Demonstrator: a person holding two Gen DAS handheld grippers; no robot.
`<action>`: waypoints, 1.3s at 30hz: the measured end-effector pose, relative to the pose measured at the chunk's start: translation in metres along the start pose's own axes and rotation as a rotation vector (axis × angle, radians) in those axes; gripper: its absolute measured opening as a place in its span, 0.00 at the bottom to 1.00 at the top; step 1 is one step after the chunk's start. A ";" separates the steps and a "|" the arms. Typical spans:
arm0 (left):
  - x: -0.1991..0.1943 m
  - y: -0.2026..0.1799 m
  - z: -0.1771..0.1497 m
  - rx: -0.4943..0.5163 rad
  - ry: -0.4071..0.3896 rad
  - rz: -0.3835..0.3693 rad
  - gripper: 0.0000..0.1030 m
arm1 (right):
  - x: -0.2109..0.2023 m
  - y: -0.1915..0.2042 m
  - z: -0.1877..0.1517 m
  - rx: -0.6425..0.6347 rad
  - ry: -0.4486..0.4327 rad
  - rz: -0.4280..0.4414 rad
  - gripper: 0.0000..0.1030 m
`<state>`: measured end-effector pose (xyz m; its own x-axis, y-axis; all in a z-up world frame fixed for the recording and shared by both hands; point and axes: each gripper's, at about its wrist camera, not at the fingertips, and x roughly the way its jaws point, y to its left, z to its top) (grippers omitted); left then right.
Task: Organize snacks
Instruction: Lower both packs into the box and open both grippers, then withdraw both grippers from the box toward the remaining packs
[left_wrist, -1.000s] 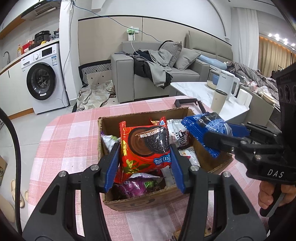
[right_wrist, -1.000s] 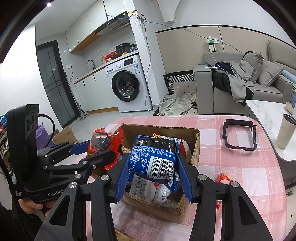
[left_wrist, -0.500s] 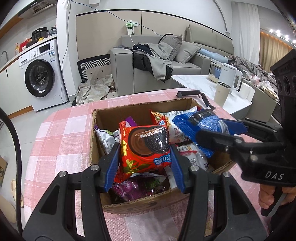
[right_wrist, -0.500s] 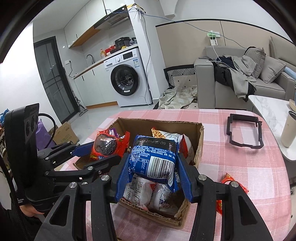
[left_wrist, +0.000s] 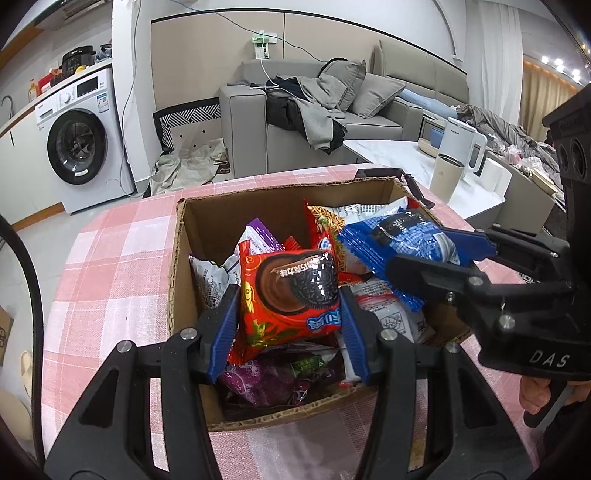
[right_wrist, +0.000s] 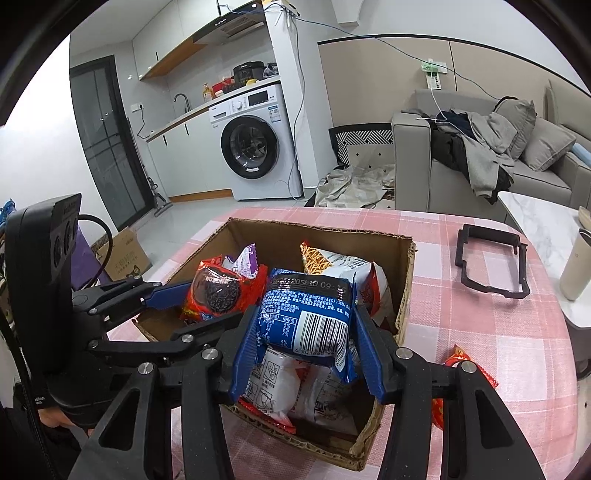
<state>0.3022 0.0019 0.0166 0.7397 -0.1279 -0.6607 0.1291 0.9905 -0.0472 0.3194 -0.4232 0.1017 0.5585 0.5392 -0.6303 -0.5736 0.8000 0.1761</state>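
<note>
Over the open cardboard box (left_wrist: 192, 236), the left gripper (left_wrist: 288, 317) pinches a red cookie packet (left_wrist: 291, 295). Just right of it, the right gripper (right_wrist: 303, 350) clamps a blue snack packet (right_wrist: 306, 314) above the other snacks inside.

Both fisheye views are evenly and brightly lit by cool indoor light, with ceiling spots (left_wrist: 550, 61) glowing at upper right of the left view. Straight lines bow strongly toward the dark, vignetted corners. Focus is sharp, with glare on the wrappers (left_wrist: 291, 291).
</note>
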 end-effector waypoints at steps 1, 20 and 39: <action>0.001 0.001 0.000 -0.002 0.004 0.000 0.48 | 0.000 0.001 0.001 0.000 0.002 -0.001 0.49; -0.062 0.006 -0.009 -0.050 -0.055 -0.003 1.00 | -0.052 0.002 -0.001 -0.027 -0.068 -0.054 0.96; -0.107 -0.013 -0.088 -0.077 0.009 0.010 0.99 | -0.098 -0.023 -0.058 0.048 -0.001 -0.145 1.00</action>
<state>0.1633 0.0073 0.0222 0.7345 -0.1176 -0.6684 0.0704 0.9928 -0.0973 0.2431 -0.5091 0.1157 0.6339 0.4177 -0.6509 -0.4580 0.8809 0.1192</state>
